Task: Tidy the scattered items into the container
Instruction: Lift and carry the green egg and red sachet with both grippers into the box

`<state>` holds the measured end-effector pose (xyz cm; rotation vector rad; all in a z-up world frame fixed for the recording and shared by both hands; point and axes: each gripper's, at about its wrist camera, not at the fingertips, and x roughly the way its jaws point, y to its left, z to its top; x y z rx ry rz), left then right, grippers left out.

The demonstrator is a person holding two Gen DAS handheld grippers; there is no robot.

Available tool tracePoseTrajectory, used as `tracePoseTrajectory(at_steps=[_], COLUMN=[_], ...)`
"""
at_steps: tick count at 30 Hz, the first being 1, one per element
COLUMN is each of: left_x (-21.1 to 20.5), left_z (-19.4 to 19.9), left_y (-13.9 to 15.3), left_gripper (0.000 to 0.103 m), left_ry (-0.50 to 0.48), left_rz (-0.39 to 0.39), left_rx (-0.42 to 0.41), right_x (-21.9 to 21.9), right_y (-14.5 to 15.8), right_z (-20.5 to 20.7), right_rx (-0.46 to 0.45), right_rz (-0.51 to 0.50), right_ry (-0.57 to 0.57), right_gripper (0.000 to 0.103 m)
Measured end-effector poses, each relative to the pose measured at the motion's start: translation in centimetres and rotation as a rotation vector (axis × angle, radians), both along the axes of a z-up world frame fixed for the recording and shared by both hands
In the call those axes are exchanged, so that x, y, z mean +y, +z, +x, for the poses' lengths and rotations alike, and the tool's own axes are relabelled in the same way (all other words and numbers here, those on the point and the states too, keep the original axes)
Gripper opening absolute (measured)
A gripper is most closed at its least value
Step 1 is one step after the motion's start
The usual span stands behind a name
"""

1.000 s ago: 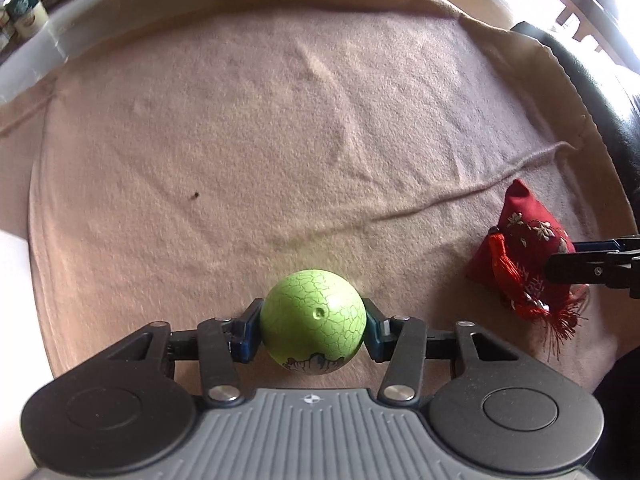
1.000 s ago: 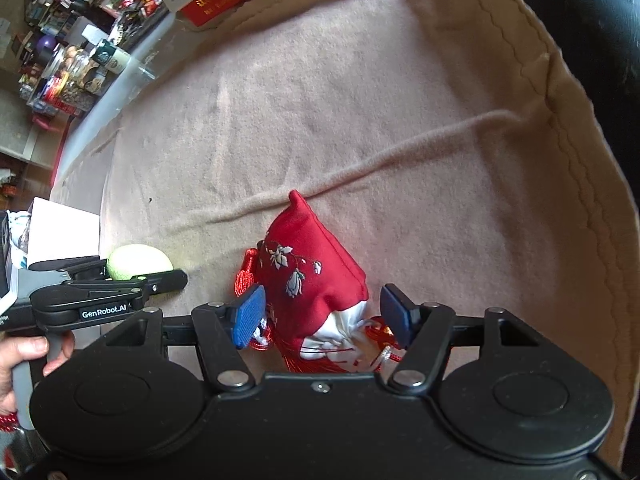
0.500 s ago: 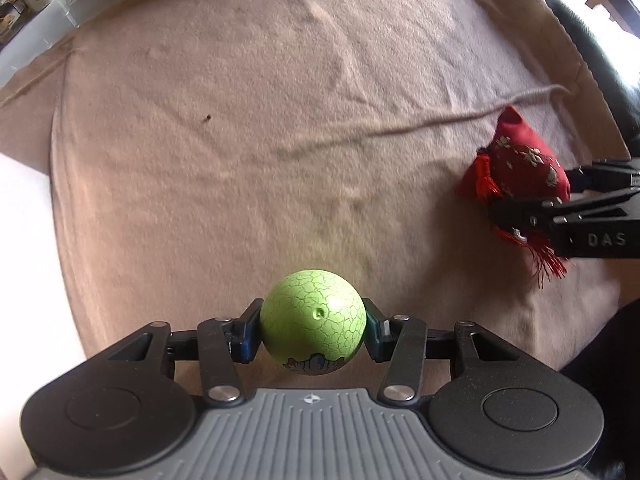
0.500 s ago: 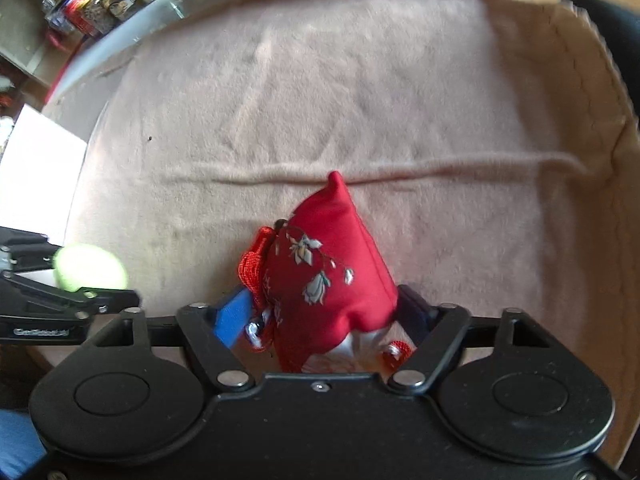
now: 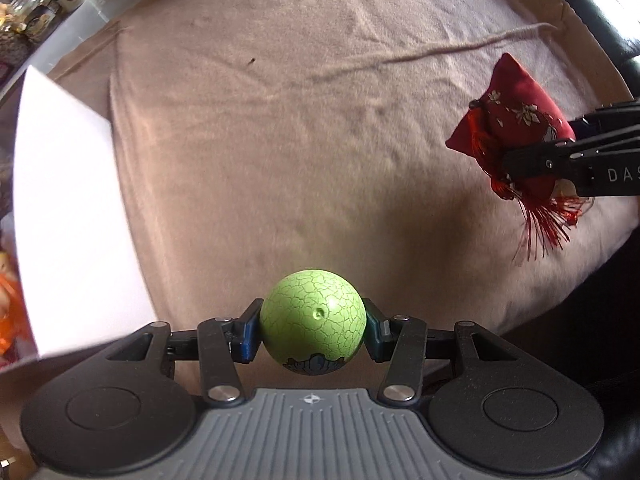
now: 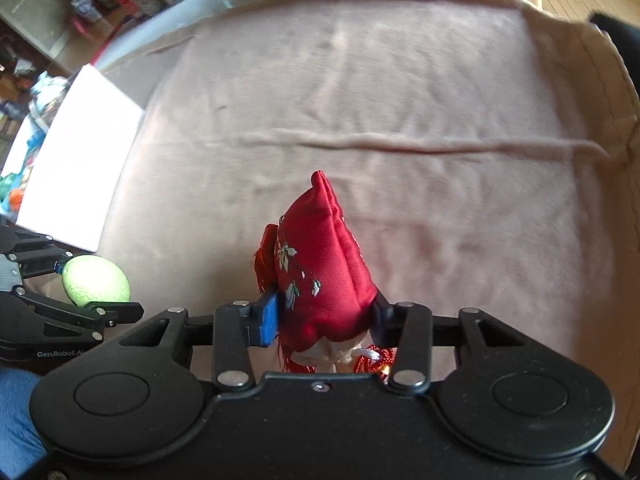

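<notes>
- The left gripper [image 5: 313,330] has its jaws partly open and pressed on either side of a green ball [image 5: 313,322] with a dark crackle pattern; the blue pads [image 5: 251,330] touch its left and right flanks.
- The green ball is held clear above the pink blanket [image 5: 280,120], at the near edge of the left wrist view.
- The right gripper [image 6: 324,320] has just been closing its jaws, and they now squeeze a red embroidered pouch [image 6: 320,264] between them, the cloth bulging outward from the pinch.
- The pouch's pointed tip stands away from the gripper toward the far side, and white flower stitching shows on its left face.
- Red tassels [image 5: 544,224] hang from the pouch's lower end in the left wrist view, dangling free above the blanket.
- In that view the pouch sits at the far right, well apart from the ball.
- A white container wall [image 5: 72,216] stands at the left of the blanket, near the left gripper.
- Orange things [image 5: 10,300] show past the wall's left edge, too blurred to identify.
- A long crease [image 6: 400,144] runs across the blanket on the far side of the pouch.
- Jars and cups [image 5: 48,0] crowd a shelf in the far left corner.
- A patch of blue cloth [image 6: 16,420], seemingly the person's clothing, fills the near left of the right wrist view.
</notes>
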<state>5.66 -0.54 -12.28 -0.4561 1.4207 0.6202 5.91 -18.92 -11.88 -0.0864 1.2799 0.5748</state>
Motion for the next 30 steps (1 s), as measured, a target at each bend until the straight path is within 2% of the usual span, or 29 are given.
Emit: tracePoseTrajectory(at_steps=[4, 9, 13, 15, 20, 30], left_x=[-0.5, -1.1, -1.3, -1.3, -0.8, 1.2], left_z=[-1.9, -3.5, -4.4, -4.6, -5.5, -10.0], left_y=[0.2, 0.1, -0.1, 0.0, 1.2, 3.6], left_gripper=[0.050, 0.050, 0.050, 0.050, 0.050, 0.050], left_ry=[0.020, 0.035, 0.027, 0.026, 0.035, 0.094], left_rz=[0.011, 0.012, 0.009, 0.006, 0.014, 0.041], left_rx=[0.003, 0.000, 0.006, 0.003, -0.019, -0.020], right_x=[2.8, 4.6, 4.8, 4.7, 4.3, 8.8], right_y=[-0.1, -2.3, -2.7, -2.7, -1.4, 2.8], right_z=[-1.3, -1.9, -1.8, -1.6, -1.4, -3.6], right_rx=[-0.055, -0.042, -0.027, 0.001, 0.068, 0.066], right_rz=[-0.061, -0.157, -0.157, -0.148, -0.054, 0.065], right_ry=[0.075, 0.117, 0.105, 0.088, 0.034, 0.141], right_gripper=[0.046, 0.050, 0.049, 0.044, 0.043, 0.043])
